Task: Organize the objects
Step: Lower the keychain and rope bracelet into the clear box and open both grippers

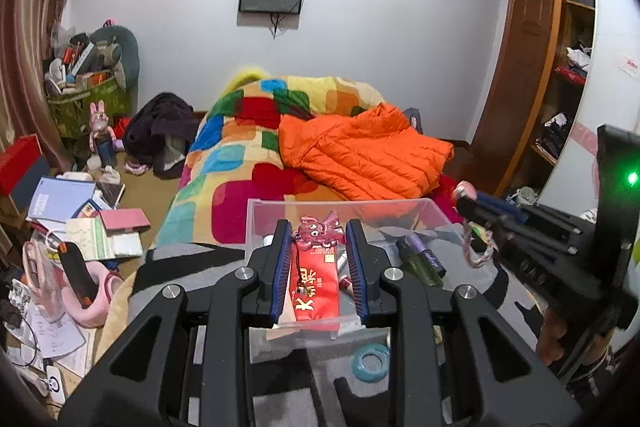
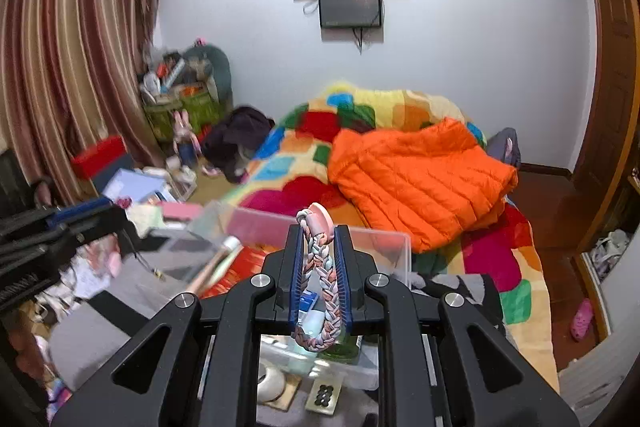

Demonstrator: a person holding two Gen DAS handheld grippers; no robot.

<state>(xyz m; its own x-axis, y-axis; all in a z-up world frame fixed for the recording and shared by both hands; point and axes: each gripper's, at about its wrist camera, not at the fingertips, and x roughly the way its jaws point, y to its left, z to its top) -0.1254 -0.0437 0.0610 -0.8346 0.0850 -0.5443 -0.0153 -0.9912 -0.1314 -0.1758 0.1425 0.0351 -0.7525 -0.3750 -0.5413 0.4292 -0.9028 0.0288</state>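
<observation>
A clear plastic box [image 1: 256,223] stands on the bed's grey cover. My left gripper [image 1: 317,259] is open above it, its jaws either side of a pink glossy charm [image 1: 318,233] and a red packet [image 1: 316,291] lying in the box. A green-and-purple bottle [image 1: 424,259] lies in the box too. My right gripper [image 2: 318,267] is shut on a braided pastel strap [image 2: 320,267] with a pink end and holds it over the box [image 2: 384,247]. It also shows at the right of the left wrist view [image 1: 484,211], strap [image 1: 474,247] hanging.
A teal ring [image 1: 371,361] lies on the grey cover in front of the box. An orange jacket [image 1: 360,155] lies on a colourful blanket [image 1: 240,155]. Books and clutter [image 1: 80,219] cover the floor at left. A wooden shelf unit [image 1: 560,87] stands at right.
</observation>
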